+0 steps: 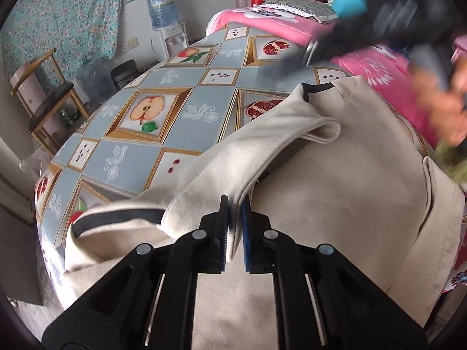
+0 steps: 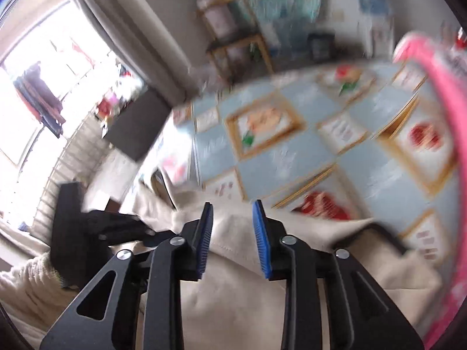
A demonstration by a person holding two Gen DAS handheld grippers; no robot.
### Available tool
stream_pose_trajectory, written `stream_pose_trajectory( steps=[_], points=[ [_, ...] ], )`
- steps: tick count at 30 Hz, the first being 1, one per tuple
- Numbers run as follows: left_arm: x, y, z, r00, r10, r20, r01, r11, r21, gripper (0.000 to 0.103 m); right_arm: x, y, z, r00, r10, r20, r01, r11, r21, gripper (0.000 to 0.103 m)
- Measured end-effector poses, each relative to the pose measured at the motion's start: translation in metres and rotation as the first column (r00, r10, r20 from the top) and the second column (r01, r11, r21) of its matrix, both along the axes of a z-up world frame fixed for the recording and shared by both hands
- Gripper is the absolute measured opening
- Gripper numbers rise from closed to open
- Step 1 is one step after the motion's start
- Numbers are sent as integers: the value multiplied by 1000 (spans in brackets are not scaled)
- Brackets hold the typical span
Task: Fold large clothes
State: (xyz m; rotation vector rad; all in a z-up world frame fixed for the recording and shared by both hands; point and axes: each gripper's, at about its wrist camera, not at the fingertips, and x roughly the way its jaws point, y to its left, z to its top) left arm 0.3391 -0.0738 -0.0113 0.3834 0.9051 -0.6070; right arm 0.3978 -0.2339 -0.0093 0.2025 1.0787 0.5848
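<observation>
L claw point(image 1: 234, 204) pinching cream garment point(image 1: 335, 192); R claw point(image 2: 232, 204) apart, nothing in it.

Far left: wooden chair point(image 1: 43, 96) by wall, water dispenser point(image 1: 172, 33) further right. Fruit-print table point(image 1: 140, 151) centre; garment lies over its near-right part, dark-striped cuff point(image 1: 116, 218) near left, w/ my L claw nipped on a folded edge. R claw hangs above the garment, view blurred. Pink bed point(image 1: 373, 67) far right.

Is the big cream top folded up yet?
Partly: one sleeve lies across the cream top, pinched by the left tool.
</observation>
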Motion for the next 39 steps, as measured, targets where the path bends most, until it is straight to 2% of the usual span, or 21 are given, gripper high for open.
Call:
stream_pose_trajectory(
  steps=[1,2,3,4,5,7,8,10,11,12,13,15,16,20,23,25,29,33,36,37,39],
  points=[
    [0,3,3,1000,7,-10,-7,1000,-10,15,3,8,-25,998,14,-67,-16,999,-34,26],
    [-1,9,8,1000,17,-25,-18,999,-33,24,2,11,-37,996,14,-86,-19,998,-55,26],
    [-2,16,14,999,27,-41,-30,997,-68,28,-1,12,-47,996,19,-92,-24,998,-63,26],
    [-2,22,18,998,35,-56,-40,994,-100,33,-4,11,-48,997,19,-73,-23,998,-56,26],
    [1,33,25,995,51,-88,-65,984,-163,36,-6,9,-47,998,20,-63,-23,998,-52,26],
    [7,46,30,987,76,-145,-111,963,-245,41,-6,5,-48,997,9,-75,-11,999,-31,26],
    [15,54,30,977,95,-193,-151,942,-300,44,-7,4,-49,997,7,-78,-9,1000,-25,26],
    [30,65,23,946,137,-293,-241,901,-360,49,-6,-1,-47,996,-6,-93,6,1000,-2,27],
    [43,71,12,913,153,-378,-305,872,-384,51,-8,-6,-42,995,-20,-102,22,1000,17,27],
    [50,74,4,890,165,-426,-346,853,-392,51,-11,-11,-37,994,-38,-98,42,998,39,29],
    [55,77,-3,871,178,-458,-378,838,-393,51,-16,-22,-27,994,-66,-83,72,995,71,32],
    [65,83,-17,832,197,-518,-440,803,-402,51,-24,-40,-10,990,-126,-58,131,986,106,51],
    [69,85,-21,817,188,-546,-460,784,-418,51,-28,-51,-6,986,-158,-53,163,980,111,53],
    [74,90,-28,789,174,-589,-497,745,-445,51,-26,-76,-15,960,-244,-134,256,964,73,54],
    [76,94,-32,772,168,-613,-517,728,-451,51,-18,-81,-37,942,-249,-225,270,960,71,54],
    [74,93,-33,769,163,-618,-517,727,-452,49,-16,-79,-45,937,-239,-256,270,958,93,54],
    [70,89,-29,787,125,-604,-478,743,-469,47,-12,-73,-51,939,-199,-281,245,959,139,49],
    [68,85,-29,789,88,-608,-446,763,-468,45,-10,-70,-57,934,-175,-311,231,961,151,35],
    [69,82,-34,789,103,-606,-443,780,-443,34,-13,-73,-59,932,-165,-324,225,962,156,28],
    [70,82,-36,789,113,-604,-443,786,-432,28,-13,-74,-60,930,-165,-329,226,962,156,28],
    [71,82,-41,786,129,-605,-445,797,-408,25,-11,-77,-66,919,-171,-356,242,956,165,28]
  ],
)
